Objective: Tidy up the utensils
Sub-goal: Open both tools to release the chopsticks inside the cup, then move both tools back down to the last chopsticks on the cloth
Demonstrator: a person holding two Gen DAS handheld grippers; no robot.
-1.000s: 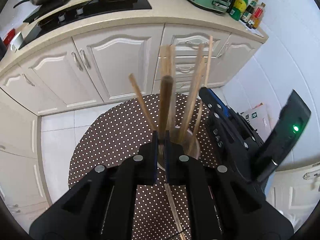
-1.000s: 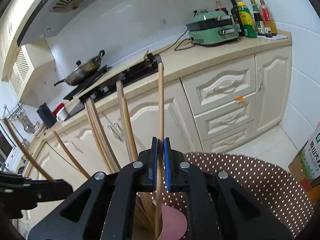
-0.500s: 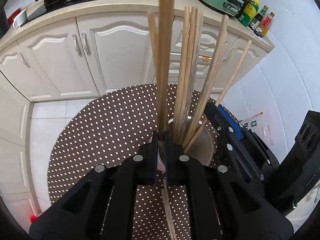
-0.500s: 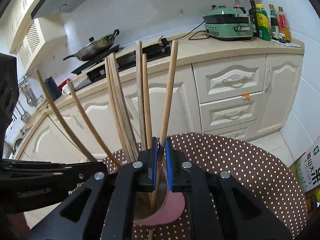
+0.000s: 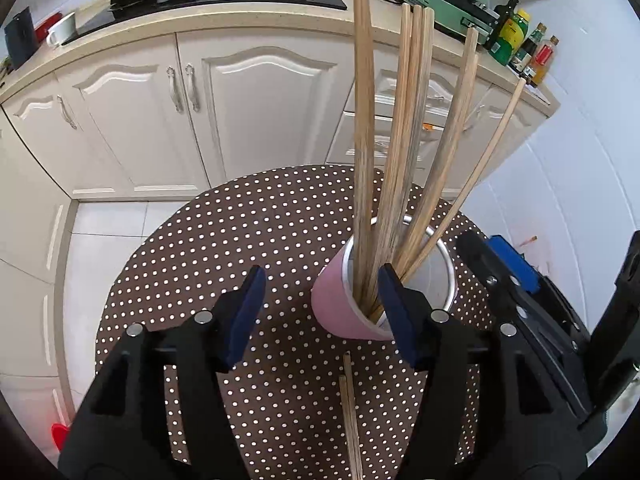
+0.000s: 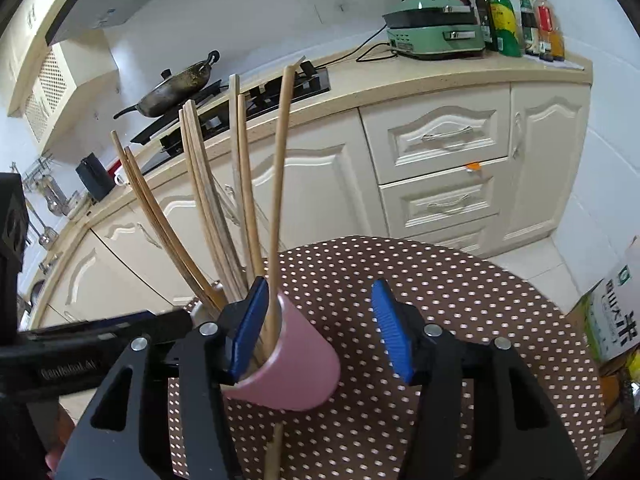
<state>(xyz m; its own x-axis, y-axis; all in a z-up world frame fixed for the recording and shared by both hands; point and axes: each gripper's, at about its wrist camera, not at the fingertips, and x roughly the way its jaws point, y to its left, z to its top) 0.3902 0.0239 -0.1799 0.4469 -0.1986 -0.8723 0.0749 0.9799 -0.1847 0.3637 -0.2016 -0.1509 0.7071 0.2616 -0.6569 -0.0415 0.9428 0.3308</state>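
While both sets of tongs stand wide apart with nothing pinched between them, having just been opening, the chopsticks (image 5: 400, 152) stand loosely fanned in the pink cup (image 5: 340, 312), which sits on the dotted counter (image 5: 224, 248). The left tongs (image 5: 322, 316) straddle the near side of the cup, one blue pad close against its rim on the right and the other well clear on the left. From the right wrist view, the right tongs (image 6: 316, 324) flank the same cup (image 6: 296, 368), their left pad just beside the rim and the nearest stick.

Two more chopsticks (image 5: 348, 408) lie flat on the counter below the cup, so in my judgement the job is not finished.

The main risk is the cup itself. It appears light and top-heavy, with long sticks leaning outward in several directions, and both tools crowd it from opposite sides. Any sideways drift of a pad against the rim or against a leaning stick could lever the cup over and spill everything. The two tools also sit near each other, and a careless withdrawal could knock them together. Reaching for the flat pair means passing low beside the cup's base, where a nudge would be enough to slide or tip it.
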